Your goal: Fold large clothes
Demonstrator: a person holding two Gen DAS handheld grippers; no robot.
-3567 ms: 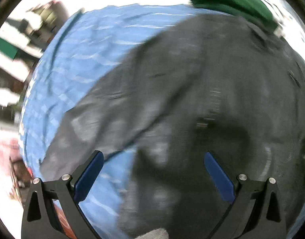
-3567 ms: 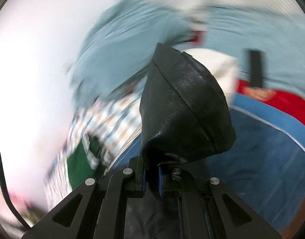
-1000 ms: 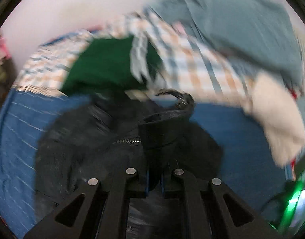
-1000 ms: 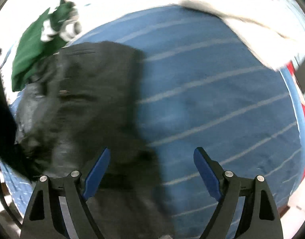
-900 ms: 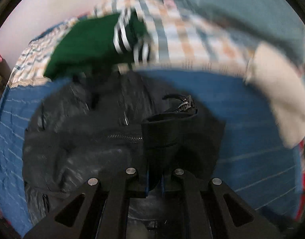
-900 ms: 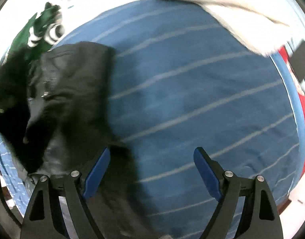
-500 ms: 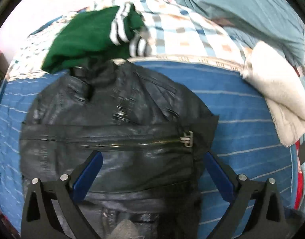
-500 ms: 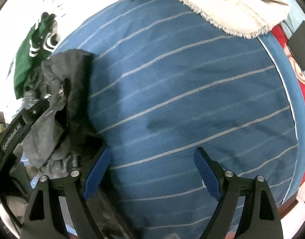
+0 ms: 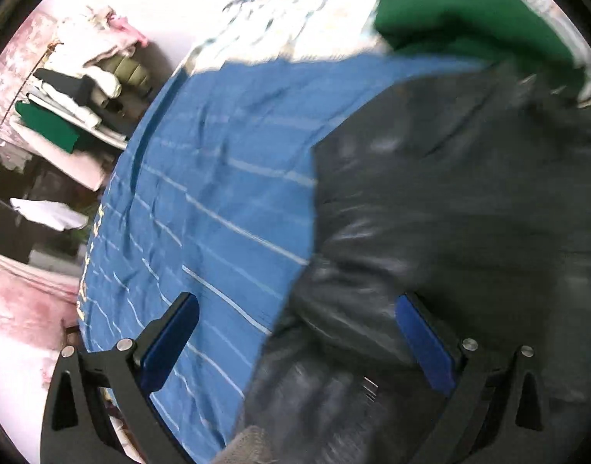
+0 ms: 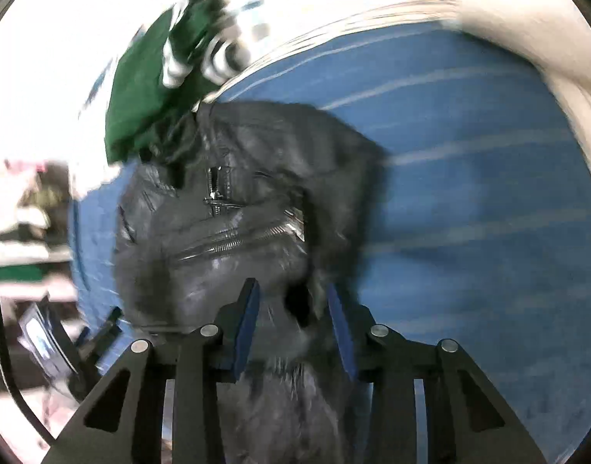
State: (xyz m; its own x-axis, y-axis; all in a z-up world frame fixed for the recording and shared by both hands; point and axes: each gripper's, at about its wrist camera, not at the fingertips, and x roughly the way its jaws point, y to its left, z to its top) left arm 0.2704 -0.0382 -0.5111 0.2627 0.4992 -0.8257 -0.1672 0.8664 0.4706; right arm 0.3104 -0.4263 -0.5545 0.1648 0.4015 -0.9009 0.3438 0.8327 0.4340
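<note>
A black leather jacket (image 9: 450,212) with silver zips lies on a blue striped bedsheet (image 9: 218,201). My left gripper (image 9: 295,332) is wide open and empty, low over the jacket's left edge where it meets the sheet. In the right wrist view the jacket (image 10: 237,212) lies ahead, folded, zips showing. My right gripper (image 10: 293,309) is partly closed, its blue pads on either side of a fold of the jacket's near edge. The view is blurred, so I cannot tell whether the pads pinch the fold.
A green garment (image 9: 469,11) with white stripes (image 10: 148,77) lies just past the jacket's collar on a checked cloth (image 9: 295,19). A cream towel (image 10: 546,38) lies at the far right. Shelves with folded laundry (image 9: 75,89) stand beyond the bed's left edge.
My left gripper swung left to the jacket's left edge, still open. My right gripper moved from the bare sheet onto the jacket's near edge and narrowed around a fold.
</note>
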